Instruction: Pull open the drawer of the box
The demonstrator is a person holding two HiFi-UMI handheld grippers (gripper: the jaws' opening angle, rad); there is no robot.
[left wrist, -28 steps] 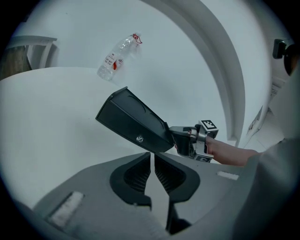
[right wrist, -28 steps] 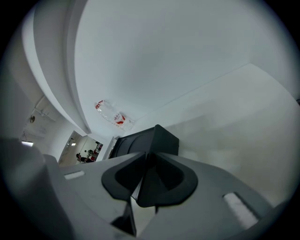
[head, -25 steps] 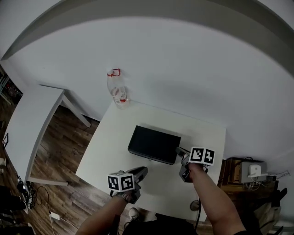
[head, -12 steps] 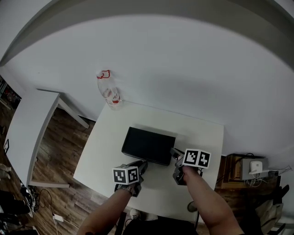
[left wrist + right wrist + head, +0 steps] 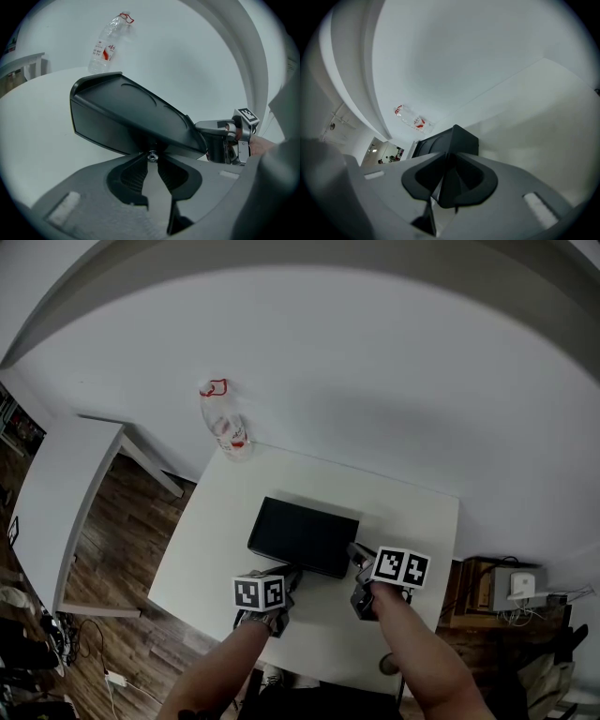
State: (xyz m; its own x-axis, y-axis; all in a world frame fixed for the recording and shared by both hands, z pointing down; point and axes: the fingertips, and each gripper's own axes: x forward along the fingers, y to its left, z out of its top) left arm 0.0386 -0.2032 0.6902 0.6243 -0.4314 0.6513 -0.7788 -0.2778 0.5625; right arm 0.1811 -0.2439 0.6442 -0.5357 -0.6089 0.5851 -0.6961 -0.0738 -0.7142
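Squarely in the middle of the white square table [image 5: 230, 521] lies a flat black plastic box [image 5: 302, 535], its long sides running left to right. The drawer front [image 5: 108, 131] on its near side sits flush with the body, not pulled out. At the table's far left corner a clear plastic bottle with a red cap ring and a red-and-white label [image 5: 225, 423] stands close to the white wall.

The left gripper [image 5: 290, 573], held in the person's left hand, points down and away at the near face of the box, a little left of its middle. Its jaws have just been closing and now stand only a narrow way apart. A small round metal knob [image 5: 152, 156] on the drawer front sits right at their tips, and the pad tips [image 5: 159, 164] lie against it on either side.

The right gripper [image 5: 357, 550] is at the near right corner of the box. In the right gripper view its jaws are drawn nearly together, and the tips appear pinched on that corner edge.

To the left, well apart, are a second white table [image 5: 66, 493] and brown wooden floor [image 5: 122, 540].
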